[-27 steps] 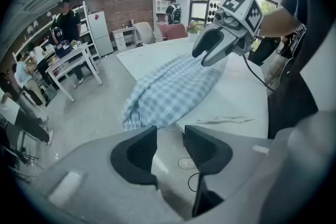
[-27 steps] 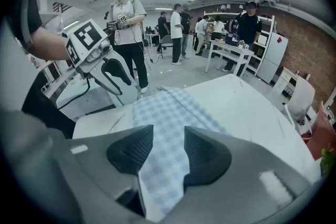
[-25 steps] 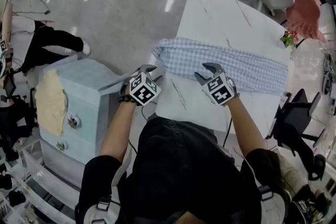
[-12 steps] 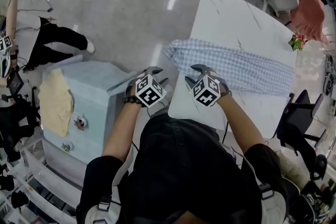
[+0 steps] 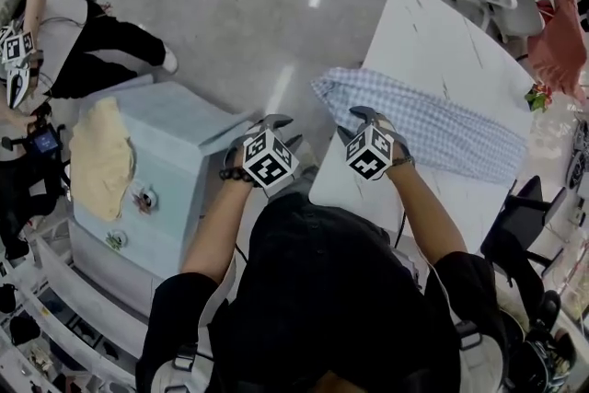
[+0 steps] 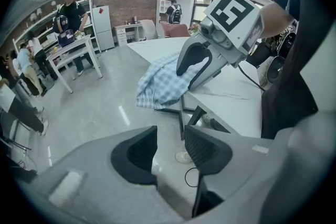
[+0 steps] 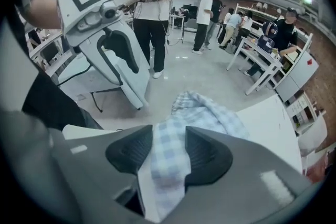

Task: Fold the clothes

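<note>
Right gripper view: right gripper jaws clamped on a fold of blue-white checked cloth garment. Rest of it lies bunched across white marble-look table, left end draping over the edge. By contrast, left gripper has jaws apart w/ nothing betw., over grey floor just left of table's near corner.
</note>
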Demonstrator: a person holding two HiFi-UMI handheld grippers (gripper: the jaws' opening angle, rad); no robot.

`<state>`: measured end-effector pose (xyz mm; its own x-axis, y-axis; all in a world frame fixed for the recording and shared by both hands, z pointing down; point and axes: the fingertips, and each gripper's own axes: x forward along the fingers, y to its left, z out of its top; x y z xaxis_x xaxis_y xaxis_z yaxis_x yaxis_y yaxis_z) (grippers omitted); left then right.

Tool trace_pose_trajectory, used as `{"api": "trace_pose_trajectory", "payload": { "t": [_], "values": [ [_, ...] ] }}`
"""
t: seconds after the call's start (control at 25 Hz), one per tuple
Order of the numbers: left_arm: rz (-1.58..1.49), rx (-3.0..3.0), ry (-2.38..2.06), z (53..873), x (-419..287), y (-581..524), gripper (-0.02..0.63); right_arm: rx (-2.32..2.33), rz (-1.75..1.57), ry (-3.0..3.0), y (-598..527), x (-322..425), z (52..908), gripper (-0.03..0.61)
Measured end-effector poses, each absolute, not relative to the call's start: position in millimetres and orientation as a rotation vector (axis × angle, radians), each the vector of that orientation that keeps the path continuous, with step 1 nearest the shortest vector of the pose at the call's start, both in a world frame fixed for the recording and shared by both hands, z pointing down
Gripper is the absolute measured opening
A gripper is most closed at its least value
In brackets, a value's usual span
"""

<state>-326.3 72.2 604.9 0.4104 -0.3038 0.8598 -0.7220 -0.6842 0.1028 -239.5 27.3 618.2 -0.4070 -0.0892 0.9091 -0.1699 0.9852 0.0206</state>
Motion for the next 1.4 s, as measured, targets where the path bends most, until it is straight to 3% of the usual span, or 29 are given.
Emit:
{"api": "trace_pose_trajectory", "payload": {
  "t": [0.24,0.4,0.68,1.4],
  "values": [
    [1.182,2.211,-0.822,611.5,-315.4,79.4,0.173,0.128,0.212,-1.975,31.7,-231.4,623.6,0.225],
    [1.177,2.218,-0.802,616.0,-310.9,72.6,0.173,0.122,0.205,-2.007,15.8,-227.1,621.3,0.117],
    [1.166,2.225,-0.794,613.5,-297.4,65.6,0.170,0.093,0.113,-2.026,15.1,-222.4,624.7,0.045],
    [1.187,2.329,-0.778,585.2,-235.0,20.0,0.167,0.312,0.346,-2.176,-13.2,-137.5,568.7,0.041]
  ]
}}
